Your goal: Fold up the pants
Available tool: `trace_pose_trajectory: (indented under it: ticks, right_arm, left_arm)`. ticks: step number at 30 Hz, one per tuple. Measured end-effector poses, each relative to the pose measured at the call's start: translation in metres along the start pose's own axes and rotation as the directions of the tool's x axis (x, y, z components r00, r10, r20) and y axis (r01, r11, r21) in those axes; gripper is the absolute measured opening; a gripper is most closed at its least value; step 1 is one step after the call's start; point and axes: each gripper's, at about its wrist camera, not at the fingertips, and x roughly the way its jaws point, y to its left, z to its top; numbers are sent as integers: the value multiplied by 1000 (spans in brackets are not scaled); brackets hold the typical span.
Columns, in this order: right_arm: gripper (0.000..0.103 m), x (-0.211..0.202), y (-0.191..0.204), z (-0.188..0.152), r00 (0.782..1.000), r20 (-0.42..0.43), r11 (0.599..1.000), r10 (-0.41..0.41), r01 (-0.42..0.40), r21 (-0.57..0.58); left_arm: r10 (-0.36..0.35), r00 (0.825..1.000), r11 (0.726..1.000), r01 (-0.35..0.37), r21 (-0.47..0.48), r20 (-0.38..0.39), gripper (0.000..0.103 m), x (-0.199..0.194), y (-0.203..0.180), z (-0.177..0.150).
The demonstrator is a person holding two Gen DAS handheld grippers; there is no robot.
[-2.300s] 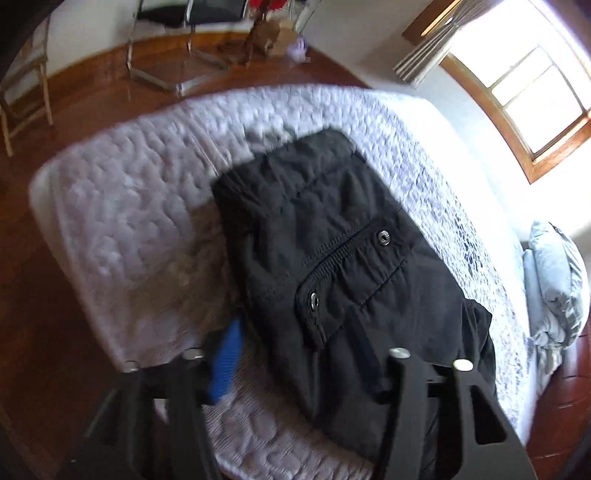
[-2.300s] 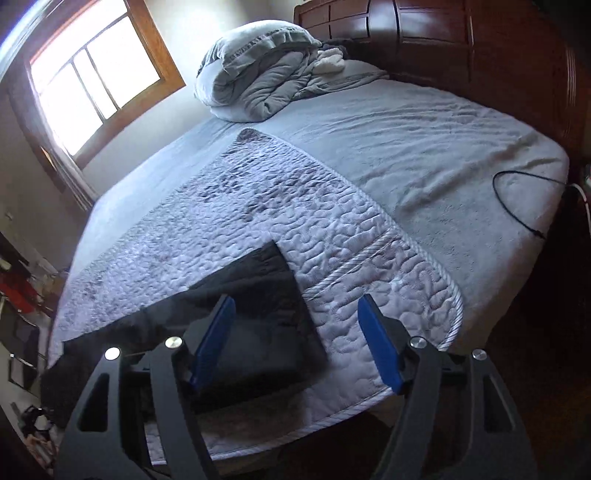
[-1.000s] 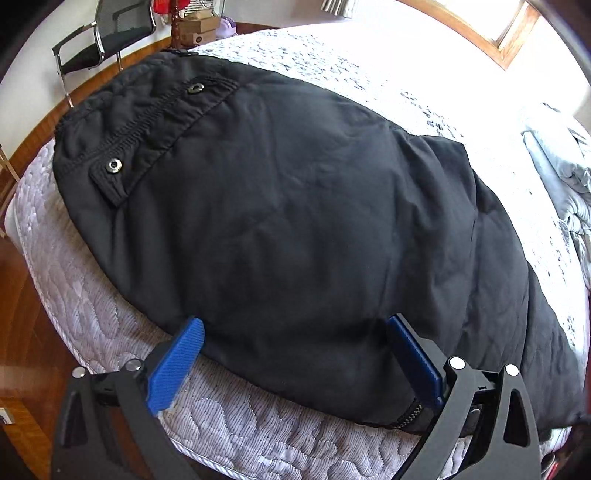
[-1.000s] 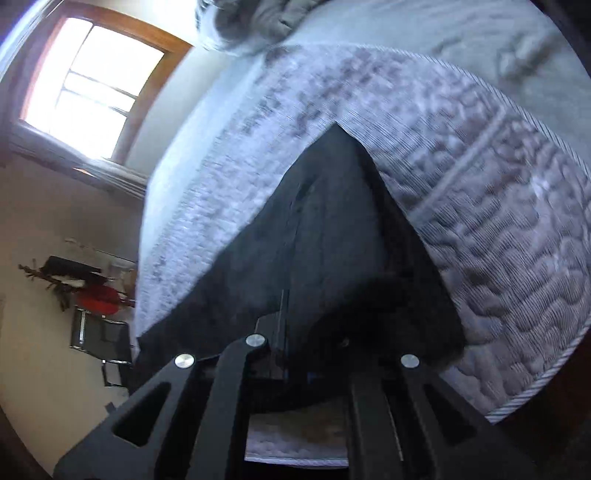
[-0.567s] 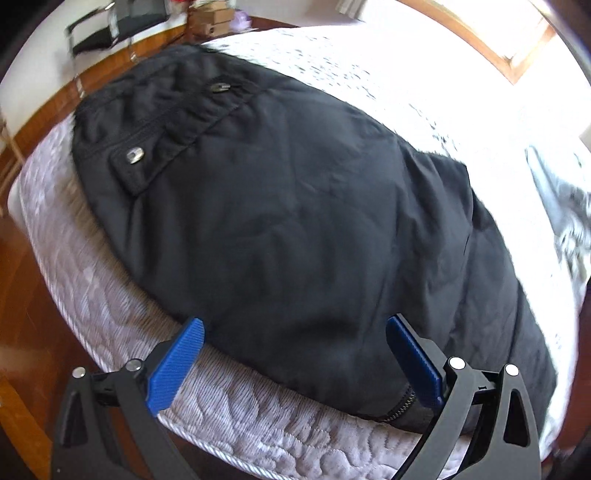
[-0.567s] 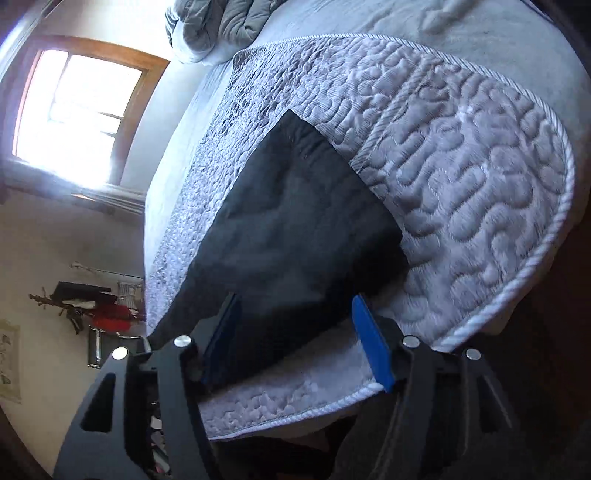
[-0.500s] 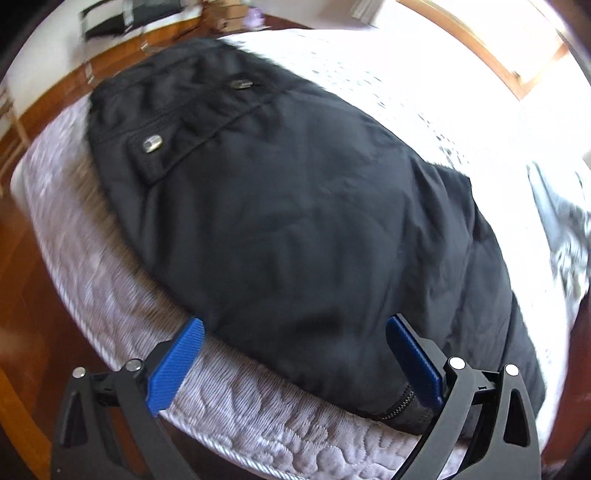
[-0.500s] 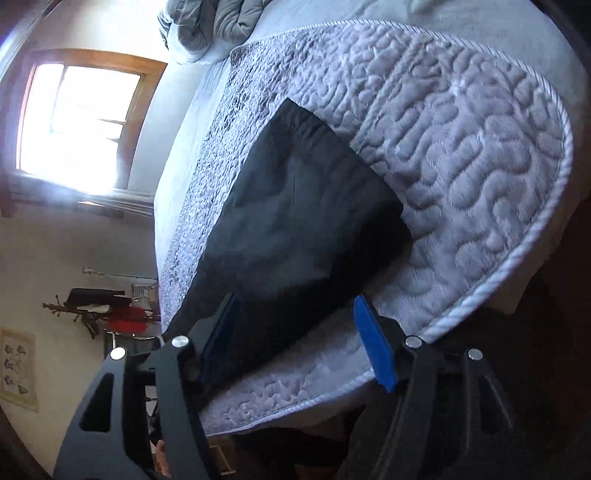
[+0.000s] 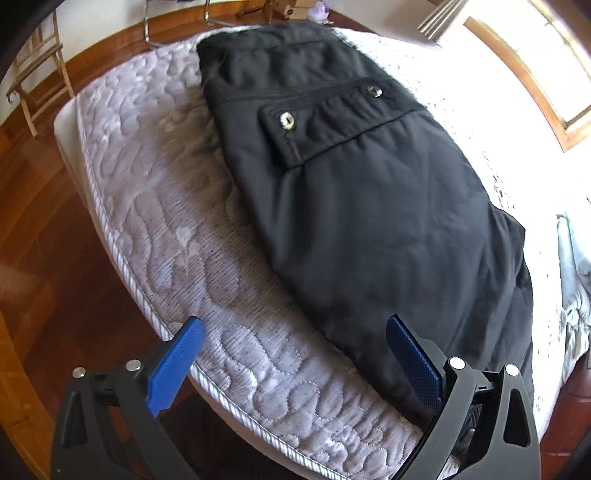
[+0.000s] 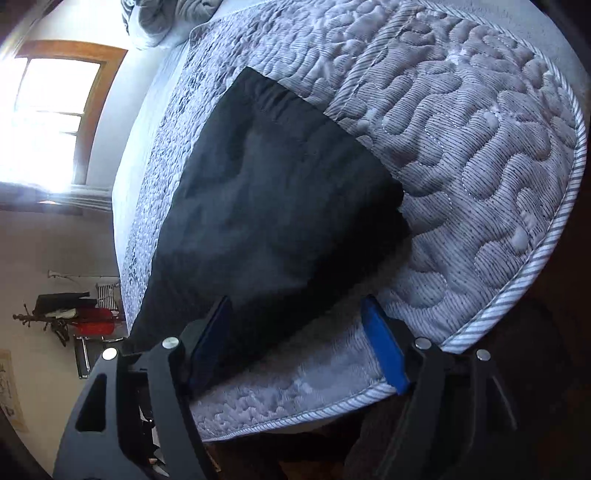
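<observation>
Black pants [image 9: 362, 192] lie flat on the grey quilted bed cover [image 9: 155, 206], folded lengthwise, with a flapped pocket and two metal snaps near the far end. My left gripper [image 9: 295, 354] is open and empty, hovering near the pants' near edge by the bed's edge. In the right wrist view the leg end of the pants [image 10: 280, 192] lies on the quilt [image 10: 480, 147]. My right gripper [image 10: 299, 339] is open and empty, its blue pads over the pants' near edge.
Wooden floor [image 9: 44, 258] surrounds the bed. A folding chair [image 9: 37, 85] stands far left. A window [image 10: 48, 122] and bunched duvet [image 10: 162, 14] lie beyond. A rack with red clothing [image 10: 85, 321] stands by the wall.
The right gripper, shut on the pants' leg end a second ago, has opened and let go. The left gripper has drawn back leftward, staying open.
</observation>
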Motion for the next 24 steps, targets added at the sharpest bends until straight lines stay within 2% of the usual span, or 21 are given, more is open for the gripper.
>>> trace_pose_trajectory:
  ticks: [3,4,6,8,11,14,17,18,20,24]
  right_arm:
    - [70,5,-2,9,1000,12,1000,19,-19,17]
    - [61,7,-1,12,1000,18,1000,20,-21,17]
    - [52,10,2,17,1000,19,1000,22,-22,5]
    - [30,15,4,26,999,23,999,44,-44,20]
    - [15,13,8,37,995,35,995,97,-98,16]
    - [12,6,26,49,993,55,993,106,-104,-49]
    - [11,-3,42,65,988,82,988,130,-123,-91]
    - [11,-8,47,71,987,95,988,127,-117,-106]
    - [11,-14,53,83,986,119,988,113,-98,-122]
    - [11,-26,31,96,985,156,996,78,-69,-62]
  left_arm:
    - [22,1000,1000,-22,15,-12,99,10,1,9]
    - [30,999,999,-30,18,-10,99,15,-4,11]
    - [43,999,999,-43,17,-2,99,20,-7,15]
    - [48,999,999,-48,5,6,99,24,-12,15]
    - [44,999,999,-44,-2,30,99,29,-28,33]
    - [48,998,998,-49,35,42,99,27,-44,46]
    - [-11,999,993,6,116,44,98,29,-72,51]
    - [8,999,990,-13,140,35,98,33,-87,52]
    - [7,1000,992,-10,127,20,99,42,-103,53]
    - [-28,1000,990,27,142,7,99,59,-131,57]
